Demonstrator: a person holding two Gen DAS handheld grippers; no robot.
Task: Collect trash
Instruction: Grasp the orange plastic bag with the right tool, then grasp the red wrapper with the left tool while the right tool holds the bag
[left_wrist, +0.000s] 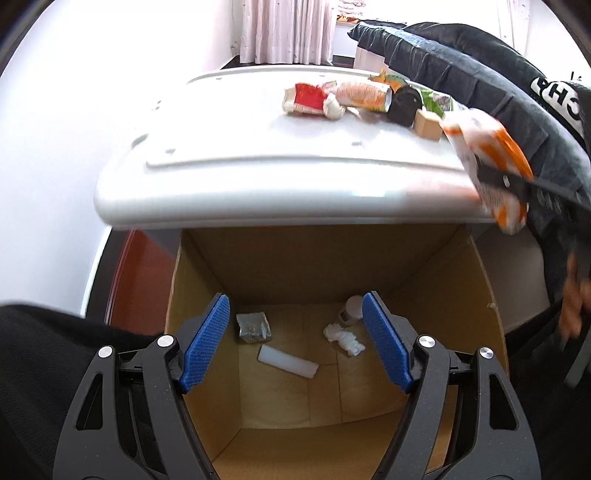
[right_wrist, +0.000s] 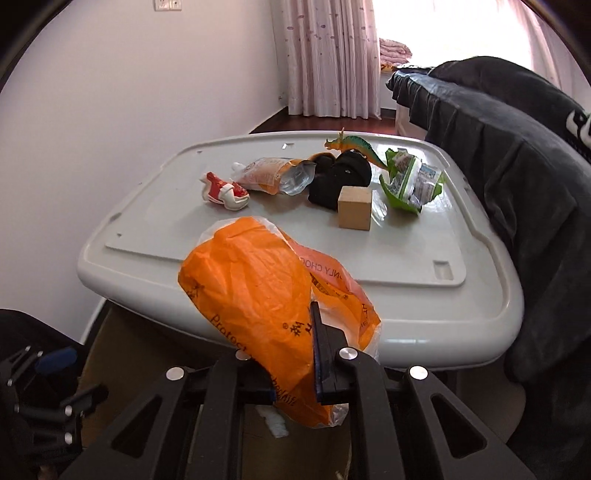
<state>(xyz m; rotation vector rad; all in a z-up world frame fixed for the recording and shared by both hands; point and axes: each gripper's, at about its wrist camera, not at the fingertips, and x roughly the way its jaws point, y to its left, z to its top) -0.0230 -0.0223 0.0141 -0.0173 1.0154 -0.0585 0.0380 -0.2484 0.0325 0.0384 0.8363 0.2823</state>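
Note:
My right gripper is shut on an orange plastic bag, held in front of the white table's near edge; it also shows in the left wrist view. My left gripper is open and empty above an open cardboard box that holds a foil packet, a white tube, a crumpled tissue and a small bottle. On the table lie a red-and-white wrapper, an orange pouch and a green wrapper.
Also on the table are a black sock bundle, a wooden block and a toy dinosaur. A dark garment drapes along the table's right side. White wall at left, curtain behind.

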